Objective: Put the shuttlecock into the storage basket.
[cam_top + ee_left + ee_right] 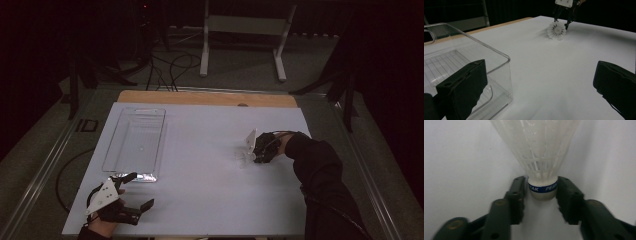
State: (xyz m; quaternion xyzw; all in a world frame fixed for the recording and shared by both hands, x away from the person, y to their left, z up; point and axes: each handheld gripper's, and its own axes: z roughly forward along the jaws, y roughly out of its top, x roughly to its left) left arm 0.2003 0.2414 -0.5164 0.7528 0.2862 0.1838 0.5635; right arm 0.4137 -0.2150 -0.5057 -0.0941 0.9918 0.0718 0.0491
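Between the two fingers (517, 195) of our right gripper (542, 192) we have the cork base of a white shuttlecock (541, 157); both pads press on its sides at the blue band, so the grip is closed on it. The feather skirt spreads away from the fingertips, and the shuttlecock lies on the white table (210, 175). In the high view this gripper (252, 155) is at the right part of the table, with our dark sleeve (320, 170) behind it. Our left gripper (135, 192) is well apart, near the front left edge; its jaws stand wide open and hold nothing. Just beyond its left finger (461, 92) stands a clear plastic tray (506, 75)
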